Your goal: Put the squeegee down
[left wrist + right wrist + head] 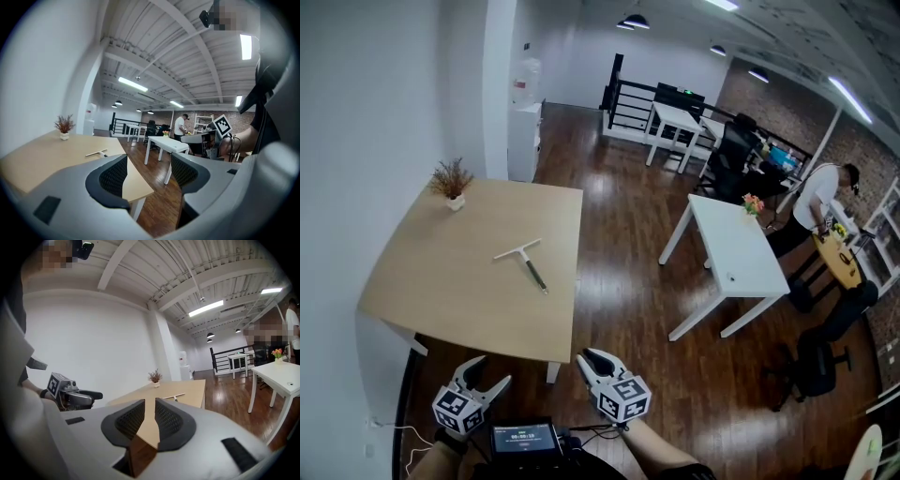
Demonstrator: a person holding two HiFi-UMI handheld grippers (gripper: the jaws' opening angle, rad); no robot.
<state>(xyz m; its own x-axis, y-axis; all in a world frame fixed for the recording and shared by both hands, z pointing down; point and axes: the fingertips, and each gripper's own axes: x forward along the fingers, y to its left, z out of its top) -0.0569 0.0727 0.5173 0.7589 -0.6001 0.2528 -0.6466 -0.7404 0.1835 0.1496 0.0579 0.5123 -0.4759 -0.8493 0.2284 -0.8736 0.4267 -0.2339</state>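
Note:
The squeegee (523, 260), a pale blade on a dark handle, lies flat on the light wooden table (431, 291), near its right side. It also shows far off in the left gripper view (96, 152) and the right gripper view (174, 396). Both grippers are held low by the person's body, off the table's near edge. My left gripper (490, 370) is open and holds nothing (149, 171). The jaws of my right gripper (587, 356) stand almost together, with only a thin slit and nothing between them (150, 413).
A small potted plant (452, 183) stands at the table's far left corner. A white table (736, 248) is to the right across dark wood floor. A person (825, 202) works at the far right, near an office chair (820, 361). A white wall runs along the left.

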